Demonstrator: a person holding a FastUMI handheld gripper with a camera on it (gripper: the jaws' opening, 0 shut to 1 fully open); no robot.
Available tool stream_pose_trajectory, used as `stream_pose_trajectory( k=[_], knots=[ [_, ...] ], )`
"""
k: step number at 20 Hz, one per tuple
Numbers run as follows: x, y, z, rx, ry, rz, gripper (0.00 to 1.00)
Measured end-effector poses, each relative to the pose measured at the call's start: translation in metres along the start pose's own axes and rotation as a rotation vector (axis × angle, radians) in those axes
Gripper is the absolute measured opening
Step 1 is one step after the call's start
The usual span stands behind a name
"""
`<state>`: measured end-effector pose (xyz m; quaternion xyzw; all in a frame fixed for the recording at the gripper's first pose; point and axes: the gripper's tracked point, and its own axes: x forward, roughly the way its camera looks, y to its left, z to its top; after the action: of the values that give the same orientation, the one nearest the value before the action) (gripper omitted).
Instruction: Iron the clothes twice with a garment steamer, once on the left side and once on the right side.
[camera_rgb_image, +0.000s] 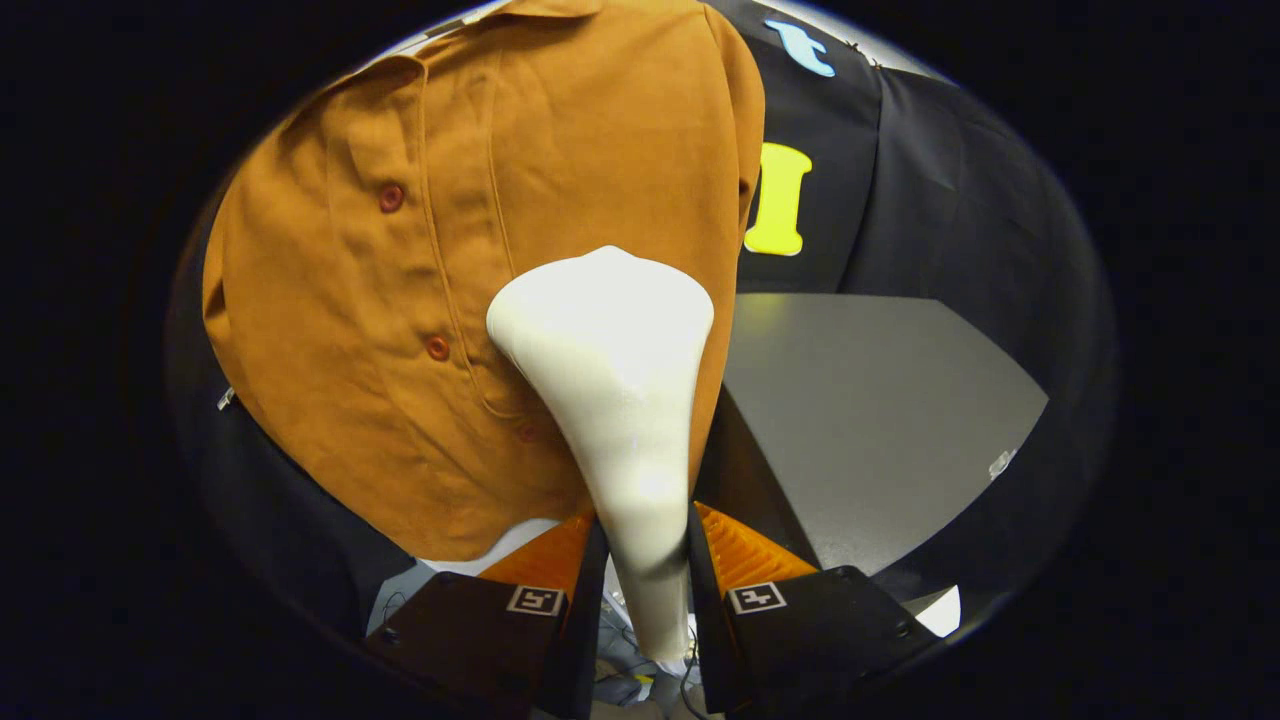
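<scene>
Jaws clamp one white steamer whose head meets one orange shirt with three buttons.

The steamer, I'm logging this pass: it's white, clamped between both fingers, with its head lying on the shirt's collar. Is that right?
Not quite. In the gripper view the white steamer is indeed clamped in the gripper, but its head lies against the lower front of the orange shirt, beside the button placket near the hem, well below the collar.
</scene>
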<state>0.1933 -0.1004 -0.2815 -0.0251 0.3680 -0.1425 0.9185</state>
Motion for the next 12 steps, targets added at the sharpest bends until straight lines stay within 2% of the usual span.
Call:
stream_pose_trajectory(
  k=[6,12],
  knots=[
    [-0.049,0.021,0.058,0.006,-0.192,0.029,0.45],
    [-0.078,0.061,0.101,-0.008,-0.313,0.095,0.45]
  ],
)
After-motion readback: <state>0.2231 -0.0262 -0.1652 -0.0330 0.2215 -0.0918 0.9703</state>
